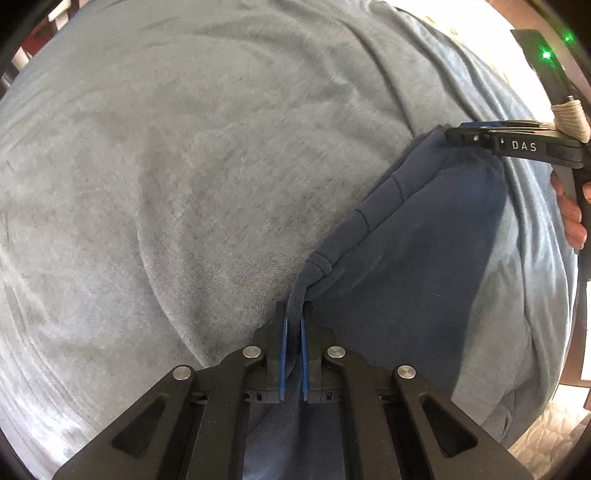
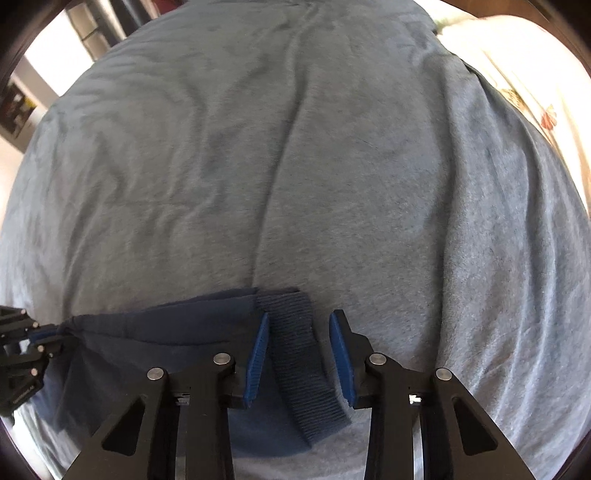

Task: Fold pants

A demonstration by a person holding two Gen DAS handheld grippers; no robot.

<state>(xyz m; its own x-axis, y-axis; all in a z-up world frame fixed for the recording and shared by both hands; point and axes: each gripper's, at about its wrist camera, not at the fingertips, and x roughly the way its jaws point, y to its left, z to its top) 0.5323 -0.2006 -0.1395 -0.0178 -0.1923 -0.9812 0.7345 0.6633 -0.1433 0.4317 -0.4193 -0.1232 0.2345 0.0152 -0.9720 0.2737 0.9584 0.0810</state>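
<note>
The navy blue pants (image 1: 417, 258) lie on a grey-blue blanket (image 1: 184, 166). My left gripper (image 1: 294, 306) is shut on a bunched edge of the pants. In the right wrist view my right gripper (image 2: 299, 317) is open, its blue pads on either side of the ribbed cuff (image 2: 303, 362) of the pants (image 2: 166, 332). The right gripper also shows in the left wrist view (image 1: 454, 133) at the far corner of the pants. The left gripper shows at the left edge of the right wrist view (image 2: 48, 332), holding the bunched fabric.
The blanket (image 2: 295, 147) covers a bed and is creased. A white patterned sheet (image 2: 517, 74) lies at the far right. Shelves and furniture (image 2: 92, 22) stand beyond the bed's far edge. A hand (image 1: 572, 218) holds the right gripper's handle.
</note>
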